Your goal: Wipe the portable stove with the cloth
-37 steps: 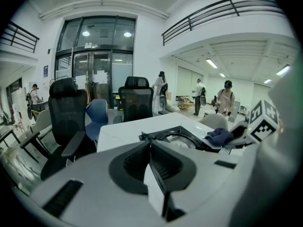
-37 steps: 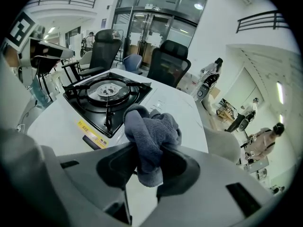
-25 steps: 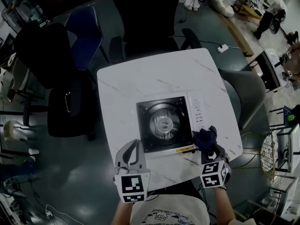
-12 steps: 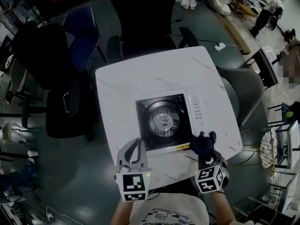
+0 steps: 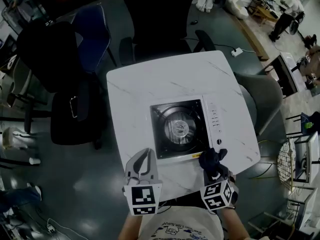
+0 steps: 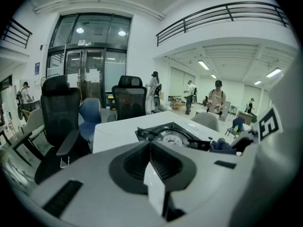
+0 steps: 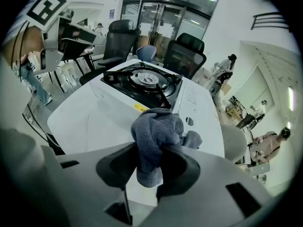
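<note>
The portable stove (image 5: 183, 128), black-topped with a white control strip on its right, sits on the white marble table (image 5: 150, 89). In the head view my right gripper (image 5: 213, 165) is shut on a dark blue-grey cloth (image 5: 211, 158) just off the stove's near right corner. The right gripper view shows the cloth (image 7: 156, 129) bunched between the jaws, with the stove (image 7: 142, 82) ahead of it. My left gripper (image 5: 143, 156) is shut on nothing over the table, by the stove's near left corner. From the left gripper view the stove (image 6: 173, 137) and the cloth (image 6: 222, 145) lie ahead.
Black office chairs (image 5: 155, 14) and a blue chair (image 5: 92, 31) stand at the table's far side, and another black chair (image 5: 75, 109) at its left. A grey chair (image 5: 262, 101) is at the right. A wire basket (image 5: 286, 164) stands further right. People move in the background.
My right gripper has carried the cloth a little left and back towards me, from beside the stove's right edge to its near right corner. The left gripper has barely moved.
</note>
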